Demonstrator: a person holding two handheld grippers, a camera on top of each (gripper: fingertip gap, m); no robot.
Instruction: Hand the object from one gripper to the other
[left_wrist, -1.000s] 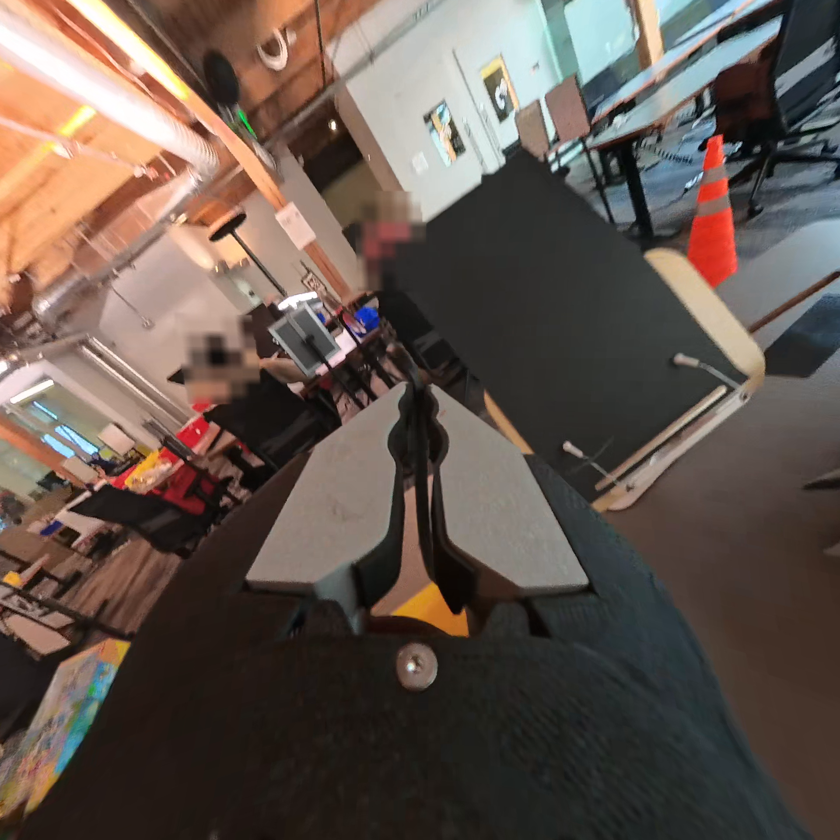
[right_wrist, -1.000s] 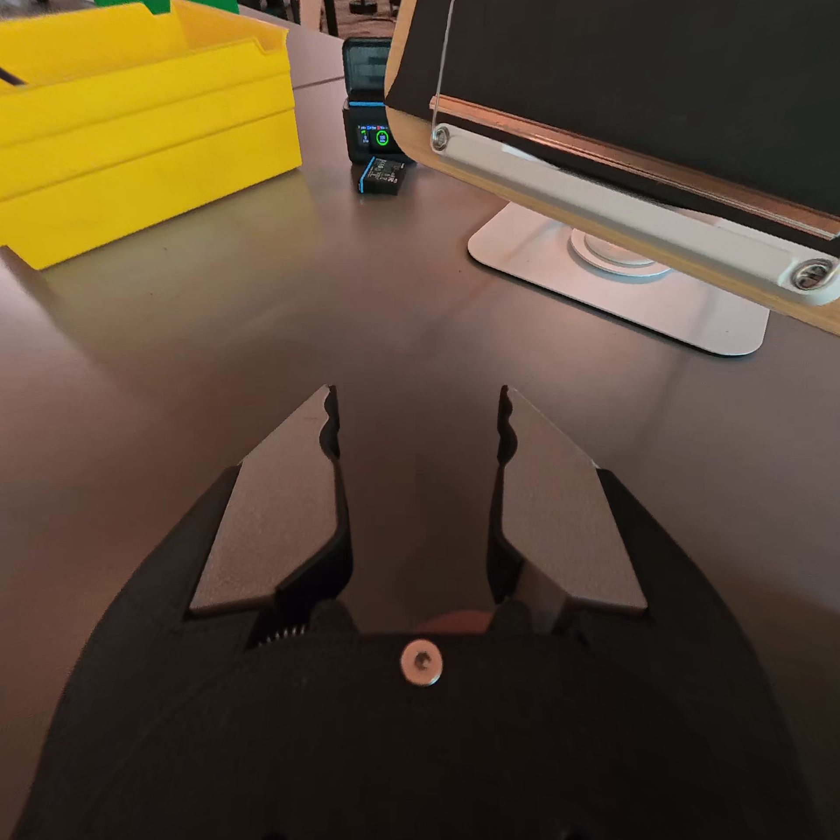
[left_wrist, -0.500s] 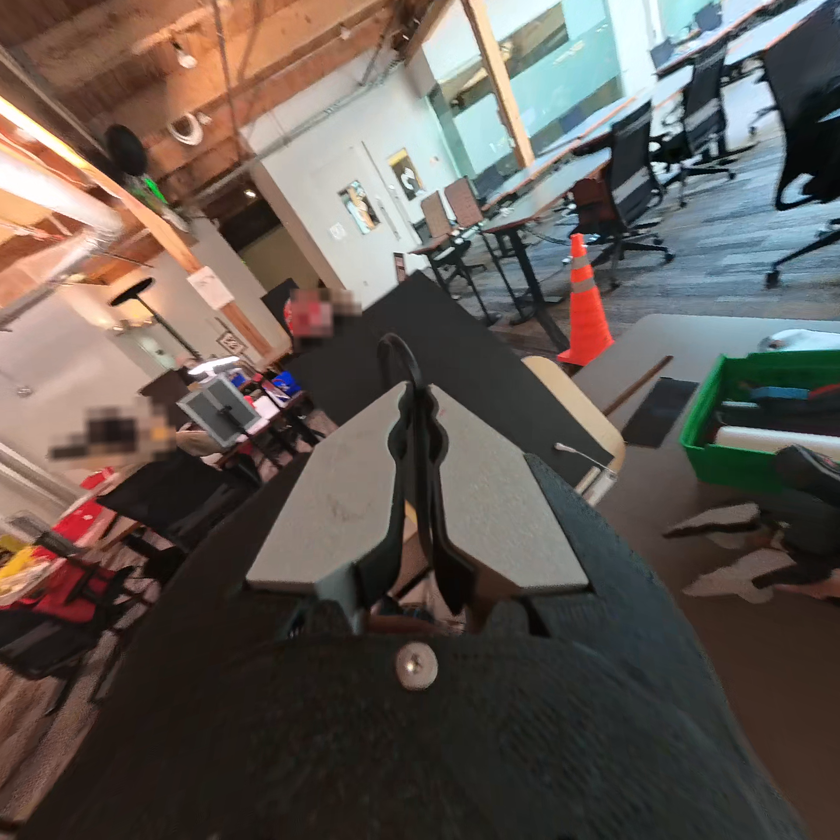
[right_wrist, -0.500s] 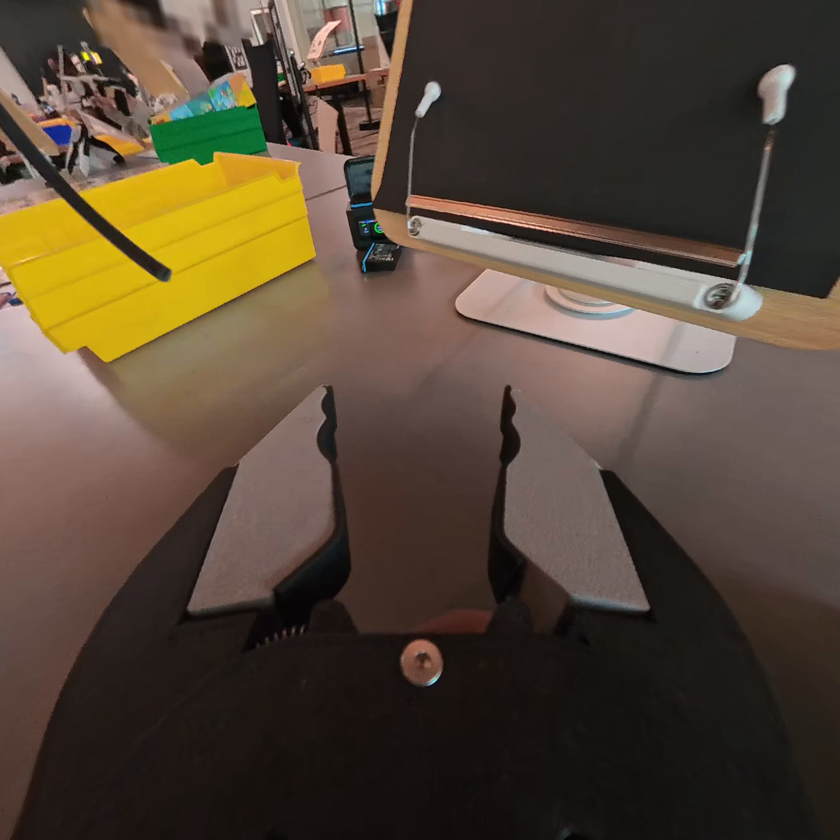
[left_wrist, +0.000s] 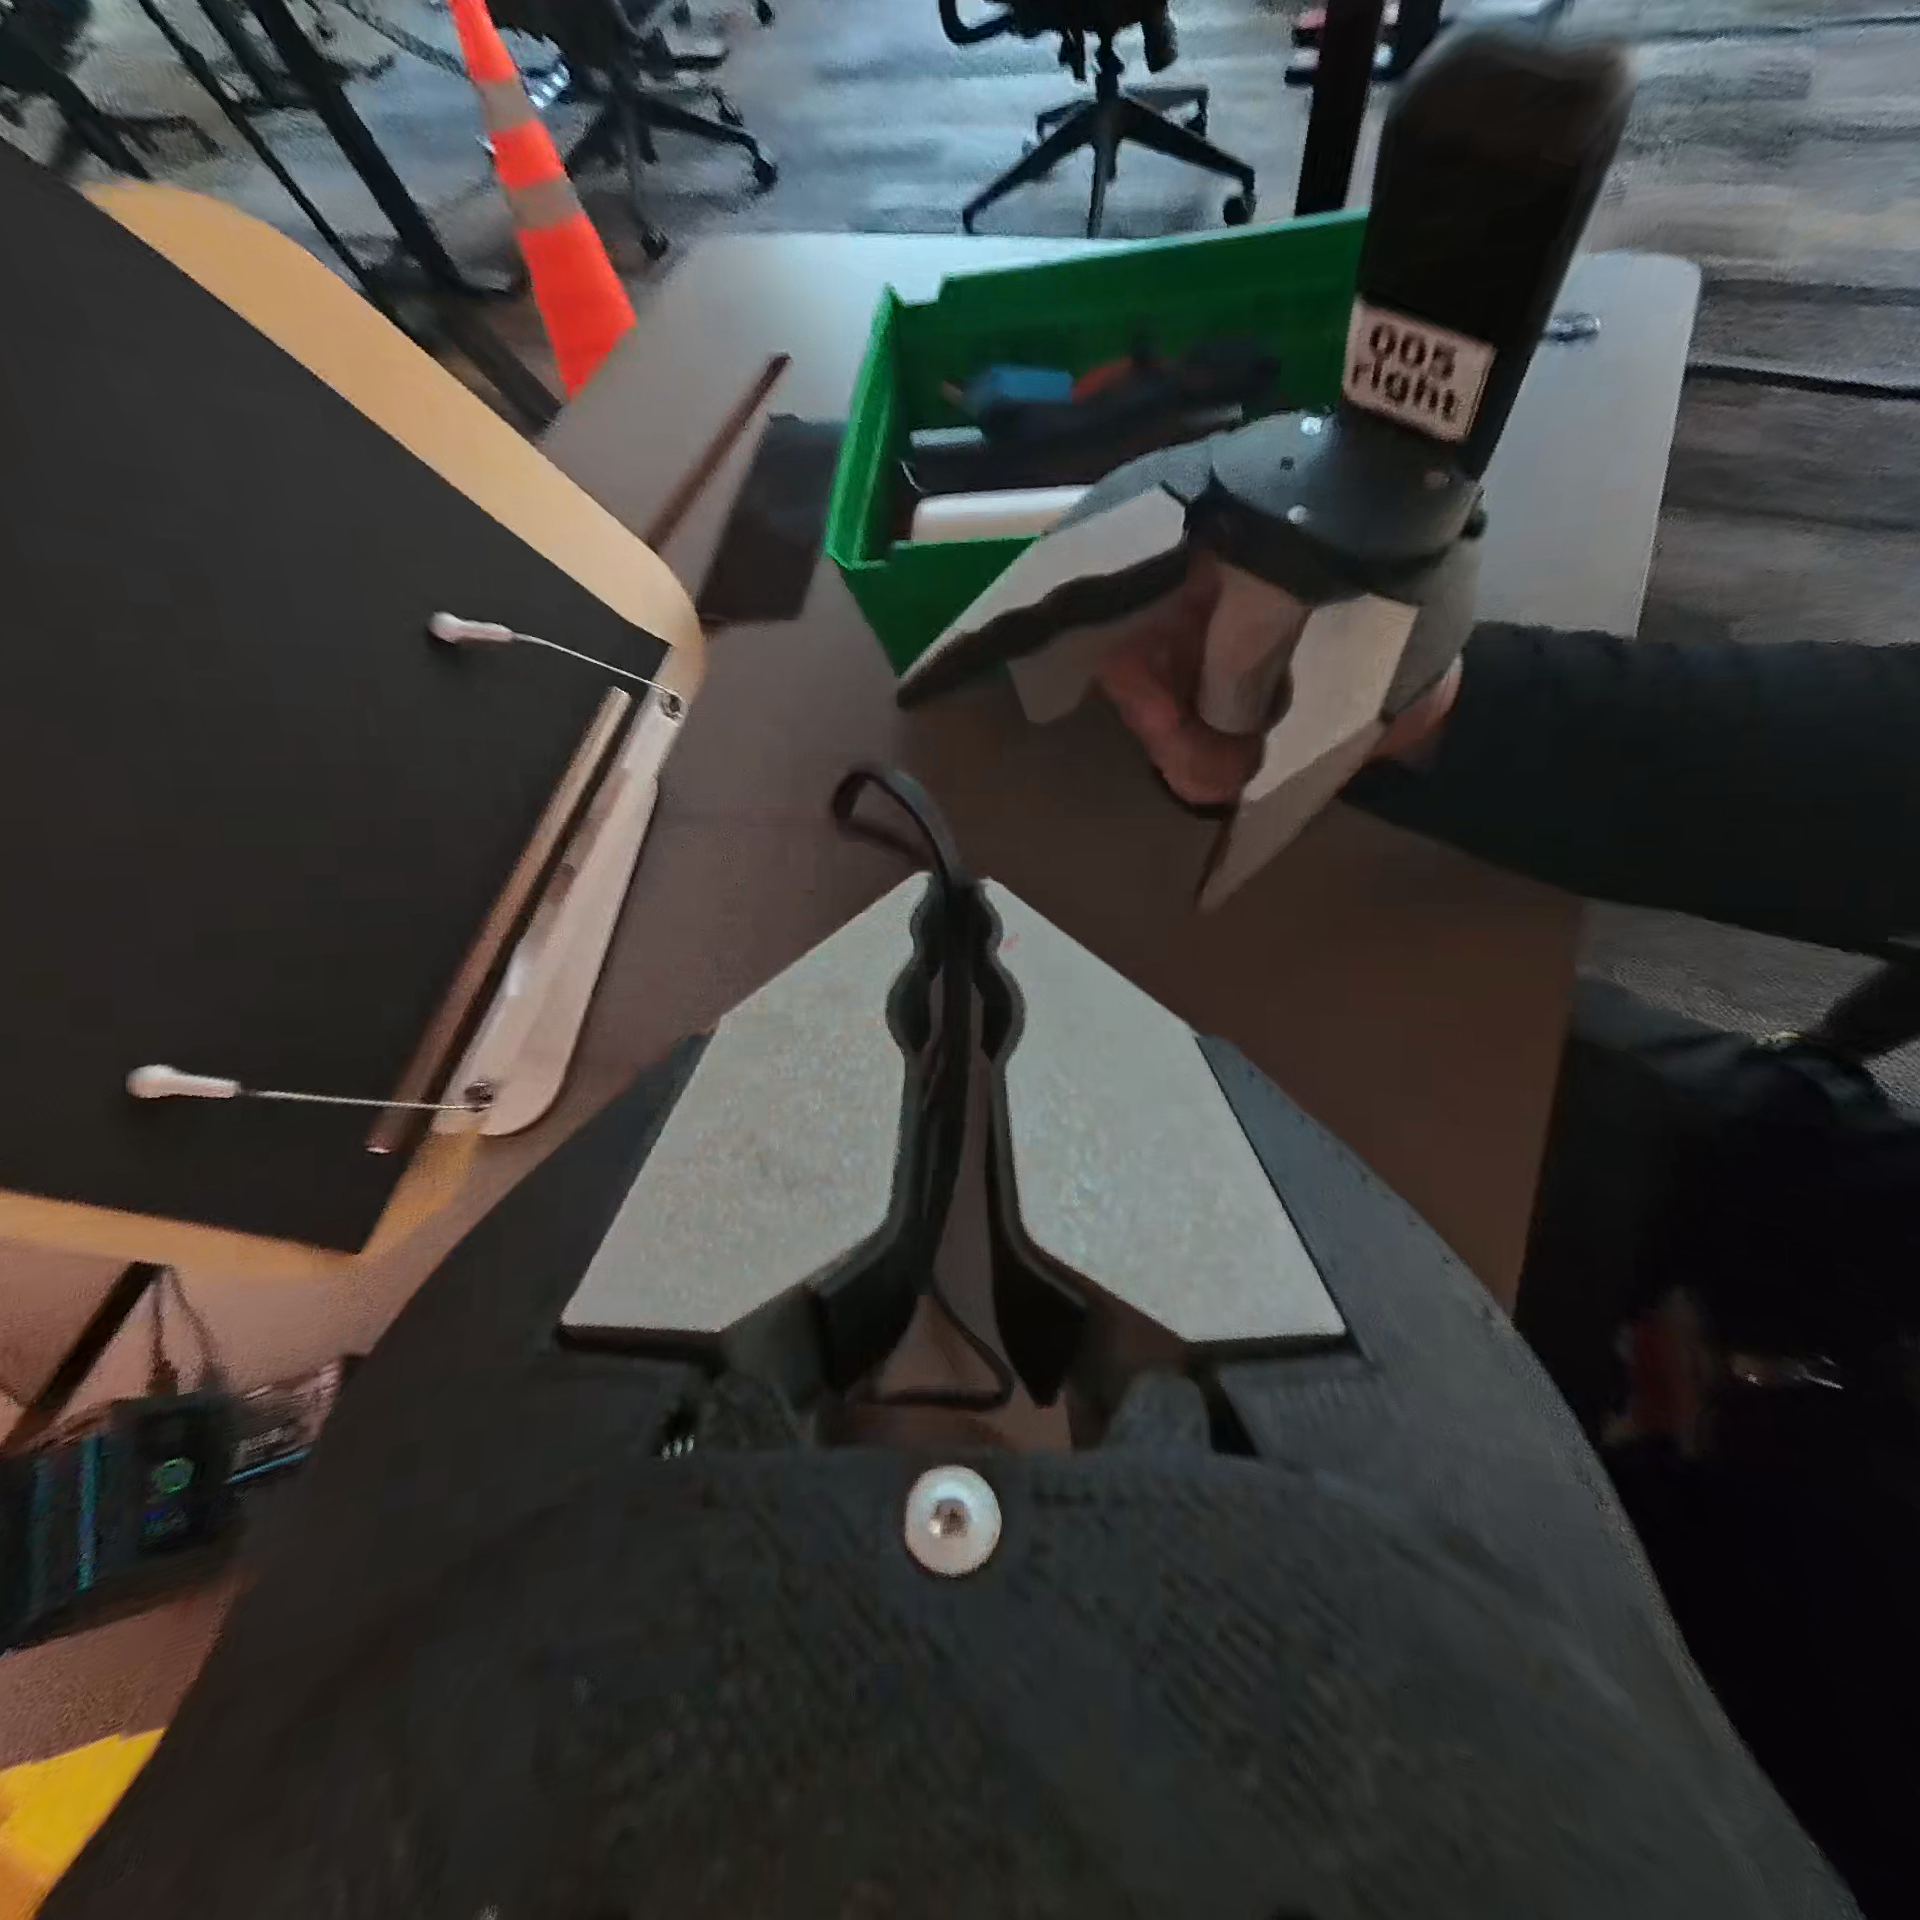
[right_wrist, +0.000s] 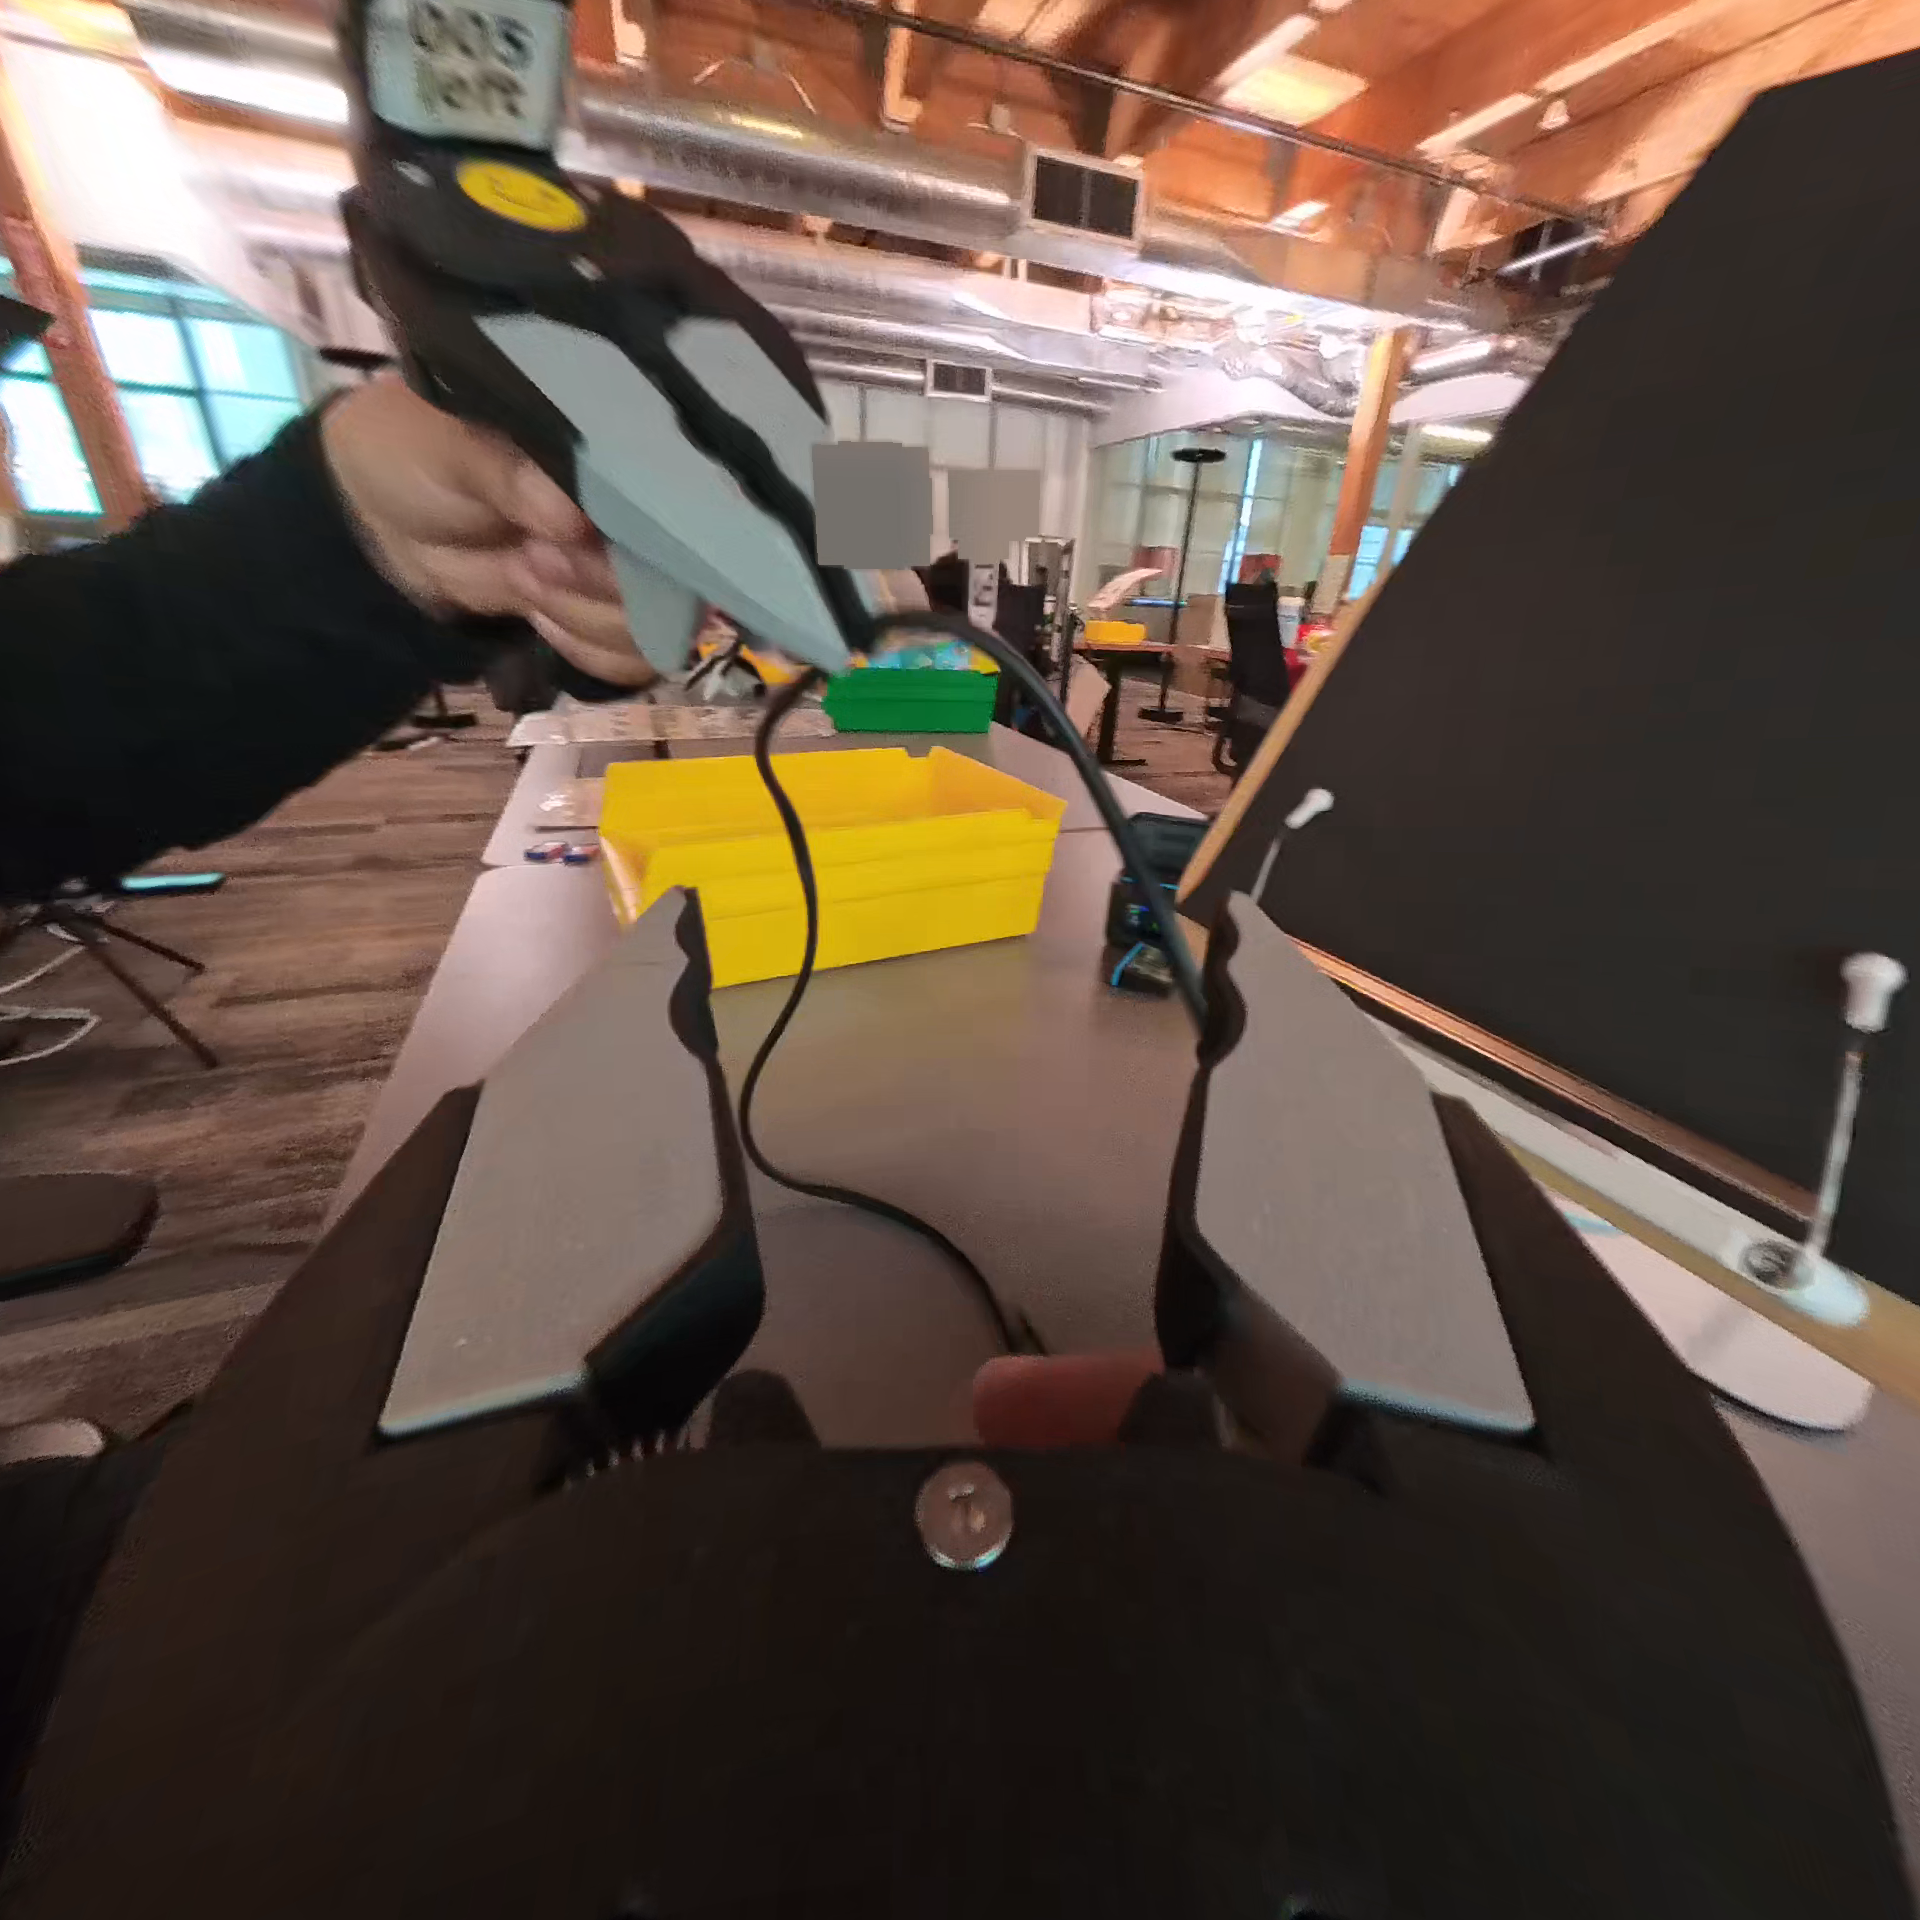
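While the left gripper (left_wrist: 951, 914) is clamped on a black cable (right_wrist: 790, 883), that cable hangs from its tips into the gap between the fingers (right_wrist: 582, 1174) of the right gripper (right_wrist: 951, 966), which gapes wide and grips nothing.

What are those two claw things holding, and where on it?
The left gripper pinches a black cable at a bend, jaws shut. The right gripper is open, holding nothing.

A thin black cable (right_wrist: 781, 914) hangs in the air, pinched at a bend. One strand snakes down in loose curves; a thicker strand (right_wrist: 1081, 769) arches rightward. Its small loop (left_wrist: 883, 805) pokes past the pinch.
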